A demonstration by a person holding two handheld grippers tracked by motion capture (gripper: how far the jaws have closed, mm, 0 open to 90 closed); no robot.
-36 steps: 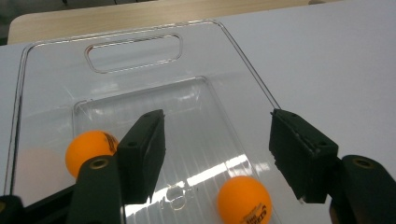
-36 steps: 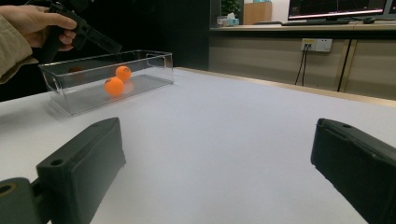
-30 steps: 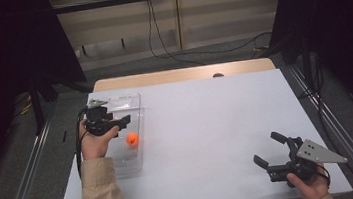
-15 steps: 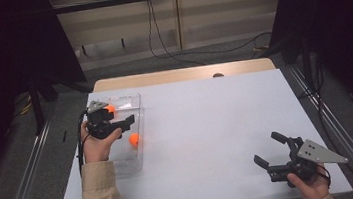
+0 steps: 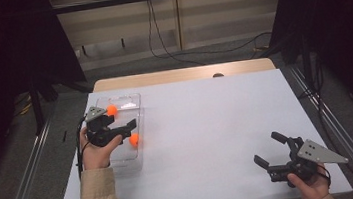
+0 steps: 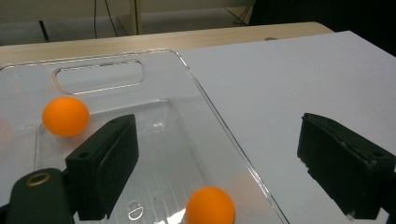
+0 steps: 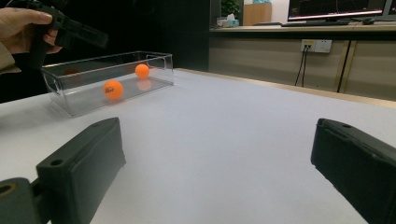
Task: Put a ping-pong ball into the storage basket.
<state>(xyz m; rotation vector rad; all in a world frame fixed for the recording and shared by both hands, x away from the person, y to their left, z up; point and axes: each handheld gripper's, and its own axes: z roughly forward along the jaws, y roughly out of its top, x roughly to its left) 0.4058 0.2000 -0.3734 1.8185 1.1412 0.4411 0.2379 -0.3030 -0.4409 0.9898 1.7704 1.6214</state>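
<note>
While we hold the left gripper over the clear bin at the bench's left side, its jaws point toward the bench's right, have just been opening and now stand spread w/ nothing between the pads. Our left hand wraps the gripper body from below, sleeve coming in from the bottom edge. Our right gripper rests low near the bench's front right corner, jaws spread on bare surface, right hand behind it.

Two orange balls sit in the bin: near ball just beside the right wall, approx. below the left gripper's jaws; far ball toward the handle-slot end. Bin walls ring both balls. Cables trail on the floor beyond the bench.

Vs. a second ago: only one ball showed in the bin then; now a second lies at the far end, and the left gripper sits a bit lower in the high view. Right hand unchanged.
</note>
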